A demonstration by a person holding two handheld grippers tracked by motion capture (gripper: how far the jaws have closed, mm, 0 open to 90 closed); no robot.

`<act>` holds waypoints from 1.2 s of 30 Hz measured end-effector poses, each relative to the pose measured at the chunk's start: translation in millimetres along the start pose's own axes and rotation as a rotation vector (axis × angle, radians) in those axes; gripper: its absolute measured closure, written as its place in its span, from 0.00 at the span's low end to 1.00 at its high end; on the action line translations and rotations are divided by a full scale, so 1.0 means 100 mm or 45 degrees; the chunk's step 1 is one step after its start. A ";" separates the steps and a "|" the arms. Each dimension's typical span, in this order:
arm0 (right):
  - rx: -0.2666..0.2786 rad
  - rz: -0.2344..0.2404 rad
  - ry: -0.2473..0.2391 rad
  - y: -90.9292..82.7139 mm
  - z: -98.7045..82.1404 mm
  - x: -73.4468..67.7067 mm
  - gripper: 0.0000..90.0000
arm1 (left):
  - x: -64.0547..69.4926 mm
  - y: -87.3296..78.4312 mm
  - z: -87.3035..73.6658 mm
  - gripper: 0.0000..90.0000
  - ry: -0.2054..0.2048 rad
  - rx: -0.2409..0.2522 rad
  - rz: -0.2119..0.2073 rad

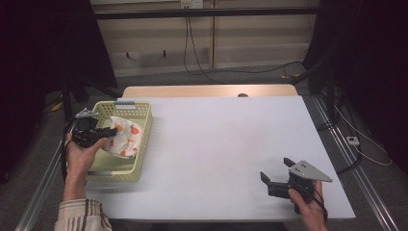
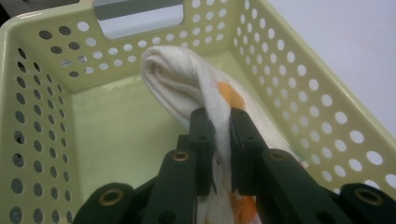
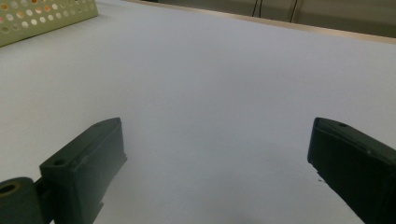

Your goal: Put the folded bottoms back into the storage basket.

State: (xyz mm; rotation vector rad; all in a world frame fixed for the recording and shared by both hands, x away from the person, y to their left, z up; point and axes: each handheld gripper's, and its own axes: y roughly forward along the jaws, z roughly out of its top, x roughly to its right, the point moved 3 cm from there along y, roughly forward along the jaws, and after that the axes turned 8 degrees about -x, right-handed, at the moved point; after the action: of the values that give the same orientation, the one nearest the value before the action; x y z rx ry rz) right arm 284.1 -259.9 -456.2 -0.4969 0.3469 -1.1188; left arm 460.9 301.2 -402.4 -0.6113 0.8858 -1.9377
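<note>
Basket [image 1: 126, 171]: pale green, perforated, left of frame on the table [image 1: 216, 144].
Left gripper [image 1: 111, 131]: jaws pinched tight on the cloth [image 1: 126, 137], over the basket.
Cloth: soft, light, floppy; likely best gripped at a bunched fold.
Right gripper [image 1: 276, 170]: lower right, jaws wide apart, nothing between them.

Perforated basket [image 1: 126, 169] walls hem the left tool [image 1: 114, 130], white table [image 1: 216, 144] open around right tool [image 1: 275, 174]

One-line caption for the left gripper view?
Left gripper shut on a folded white cloth with orange print, inside a perforated pale-green basket.
</note>
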 end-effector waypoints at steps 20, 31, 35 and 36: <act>-0.013 0.008 -0.016 0.00 -0.01 -0.01 0.04 | 0.02 0.20 0.03 0.90 -0.010 -0.037 0.011; -0.024 0.019 -0.017 0.01 -0.01 -0.01 0.04 | -0.05 0.23 0.01 0.89 -0.011 -0.061 0.064; -0.023 0.018 -0.025 0.01 -0.01 -0.02 0.04 | -0.06 0.24 0.00 0.89 -0.016 -0.066 0.079; -0.023 0.018 -0.027 0.01 -0.01 -0.02 0.04 | -0.06 0.24 -0.01 0.88 -0.012 -0.068 0.084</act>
State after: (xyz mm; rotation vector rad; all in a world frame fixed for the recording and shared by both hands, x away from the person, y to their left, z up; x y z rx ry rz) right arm 283.2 -257.7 -457.4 -0.5214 0.3420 -1.0972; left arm 476.1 298.6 -422.2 -0.6143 0.9426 -1.8561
